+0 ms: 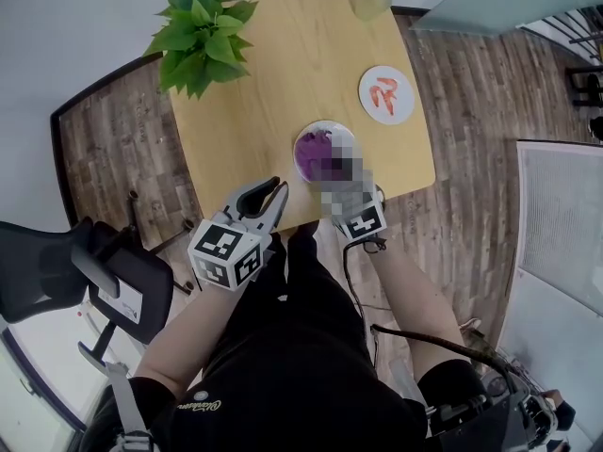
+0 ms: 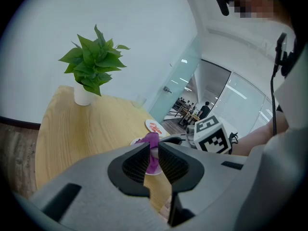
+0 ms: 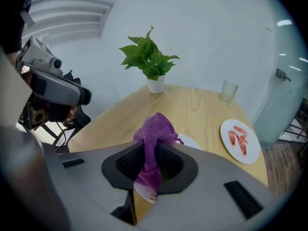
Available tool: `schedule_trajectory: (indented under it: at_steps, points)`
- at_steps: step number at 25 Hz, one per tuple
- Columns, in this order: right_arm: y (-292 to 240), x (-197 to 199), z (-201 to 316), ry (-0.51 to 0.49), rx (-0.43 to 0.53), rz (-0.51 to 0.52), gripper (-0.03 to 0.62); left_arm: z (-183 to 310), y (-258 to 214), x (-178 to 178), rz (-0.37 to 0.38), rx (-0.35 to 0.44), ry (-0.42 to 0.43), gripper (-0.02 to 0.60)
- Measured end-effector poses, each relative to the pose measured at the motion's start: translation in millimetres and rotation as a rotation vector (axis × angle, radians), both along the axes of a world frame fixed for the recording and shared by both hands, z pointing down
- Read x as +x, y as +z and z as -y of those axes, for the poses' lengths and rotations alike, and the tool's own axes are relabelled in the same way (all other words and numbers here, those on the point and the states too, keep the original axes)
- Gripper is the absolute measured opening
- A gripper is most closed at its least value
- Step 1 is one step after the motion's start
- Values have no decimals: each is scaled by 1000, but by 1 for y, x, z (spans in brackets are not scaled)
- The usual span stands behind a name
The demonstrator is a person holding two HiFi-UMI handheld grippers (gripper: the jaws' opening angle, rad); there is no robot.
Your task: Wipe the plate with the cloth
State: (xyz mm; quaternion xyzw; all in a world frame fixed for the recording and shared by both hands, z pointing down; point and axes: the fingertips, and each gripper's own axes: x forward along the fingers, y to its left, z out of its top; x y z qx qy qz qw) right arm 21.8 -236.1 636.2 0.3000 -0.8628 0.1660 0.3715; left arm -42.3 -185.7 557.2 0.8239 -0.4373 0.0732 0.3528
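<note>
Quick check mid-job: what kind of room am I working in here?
Probably an office break area: a swivel chair stands beside the wooden table, glass partitions open onto a room with more tables and people, and a potted plant sits on the table.

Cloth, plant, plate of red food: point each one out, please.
cloth [image 3: 155,127], right gripper view, on its bunched top.
plant [image 1: 201,28], head view, on the leaves.
plate of red food [image 1: 402,83], head view, on a bare white part.
</note>
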Motion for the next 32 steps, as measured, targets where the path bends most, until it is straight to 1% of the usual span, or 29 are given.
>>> schedule_trajectory:
  at_steps: [5, 6, 8, 12, 15, 18, 21, 23, 25, 32]
  points:
    - [0, 2, -44, -28, -47, 22, 55, 1, -4, 4, -4, 10, 10, 51]
    - [2, 3, -49, -30, -54, 24, 55, 2, -4, 5, -5, 12, 13, 41]
    - [4, 3, -53, -25, -60, 28, 55, 2, -4, 7, -6, 12, 16, 41]
    - [-6, 7, -40, -2, -34, 41, 55, 0, -4, 11, -2, 11, 32, 41]
    - [-22, 16, -10, 27, 27, 47, 55, -1, -5, 12, 2, 13, 38, 41]
    - [-27, 28, 27, 67, 75, 16, 55, -2, -6, 12, 6, 17, 38, 41]
    - [-14, 36, 50, 85, 85, -41, 55, -2, -7, 13, 8, 16, 37, 41]
    - [-5, 36, 52, 87, 70, -60, 55, -3, -6, 15, 7, 14, 40, 41]
    - [-1, 34, 48, 87, 55, -58, 55, -4, -6, 15, 8, 12, 41, 41]
    - [-11, 30, 10, 45, 12, -4, 55, -3, -5, 17, 5, 12, 47, 41]
